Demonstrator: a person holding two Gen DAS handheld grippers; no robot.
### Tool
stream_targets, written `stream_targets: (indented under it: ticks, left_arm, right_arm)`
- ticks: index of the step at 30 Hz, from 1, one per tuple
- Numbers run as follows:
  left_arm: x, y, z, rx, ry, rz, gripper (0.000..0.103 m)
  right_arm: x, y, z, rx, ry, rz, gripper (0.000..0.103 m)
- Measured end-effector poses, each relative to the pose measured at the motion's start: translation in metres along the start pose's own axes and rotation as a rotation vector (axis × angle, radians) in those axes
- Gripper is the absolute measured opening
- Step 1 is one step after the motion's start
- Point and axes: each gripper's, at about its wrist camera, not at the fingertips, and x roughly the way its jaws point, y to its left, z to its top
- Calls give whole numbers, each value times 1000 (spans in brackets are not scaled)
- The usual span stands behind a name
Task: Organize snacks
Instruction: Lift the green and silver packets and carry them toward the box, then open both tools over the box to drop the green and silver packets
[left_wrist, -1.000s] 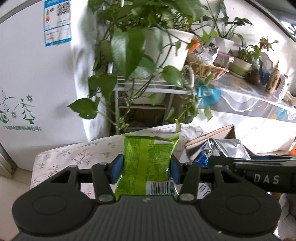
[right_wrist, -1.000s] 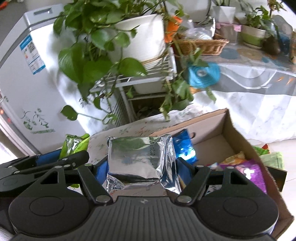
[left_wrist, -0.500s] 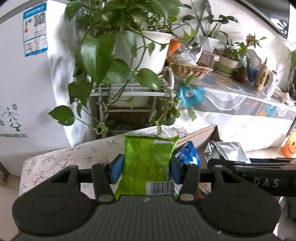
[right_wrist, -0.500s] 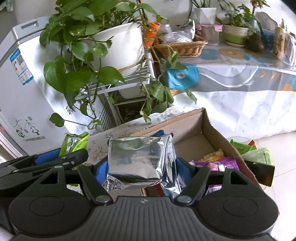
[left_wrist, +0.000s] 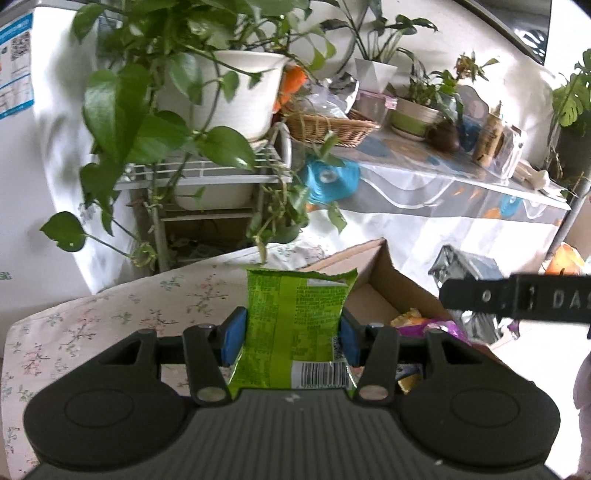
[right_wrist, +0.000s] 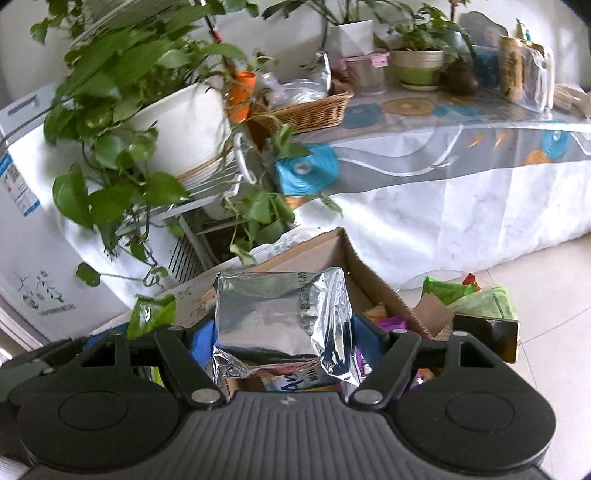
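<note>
Both packets have been carried over the box (right_wrist: 373, 288): green packet (left_wrist: 295, 325) clamped in left tool (left_wrist: 290, 338), foil packet (right_wrist: 280, 317) in right tool (right_wrist: 282, 343); dropping in looks next.

White wall (left_wrist: 424, 44), pale tiled floor (right_wrist: 554, 280), cloth-draped plant-laden table (right_wrist: 461, 192), wire plant rack (left_wrist: 199, 177), daylight throughout.

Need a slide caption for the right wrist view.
Right gripper clamps a silver foil packet above an open cardboard box of snacks.

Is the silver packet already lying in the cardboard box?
No, the silver packet is clamped in the right gripper above the cardboard box.
</note>
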Motion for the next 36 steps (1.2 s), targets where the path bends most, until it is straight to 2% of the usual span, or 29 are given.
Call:
stream_targets:
  ticks: [9, 16, 17, 20, 21, 25, 31, 36]
  left_arm:
    - [14, -28, -12, 44, 37, -56, 51]
    - [28, -45, -20, 69, 59, -94, 51]
    - [29, -46, -22, 69, 53, -102, 57]
    - [28, -50, -26, 65, 27, -125, 88]
    - [27, -51, -26, 62, 23, -127, 92]
    - [22, -51, -22, 55, 27, -113, 93]
    - [19, -45, -18, 38, 81, -36, 96]
    - [17, -45, -22, 39, 135, 27, 97]
  right_arm:
    - [3, -13, 2, 43, 10, -6, 81]
    - [24, -21, 8, 78, 18, -20, 81]
    - [28, -22, 9, 86, 16, -15, 82]
    - [32, -27, 9, 133, 7, -11, 86]
    - [32, -29, 9, 143, 7, -8, 90]
    - [27, -31, 10, 166, 2, 6, 93]
    - [20, -25, 10, 152, 2, 7, 94]
    - [14, -21, 7, 126, 12, -31, 96]
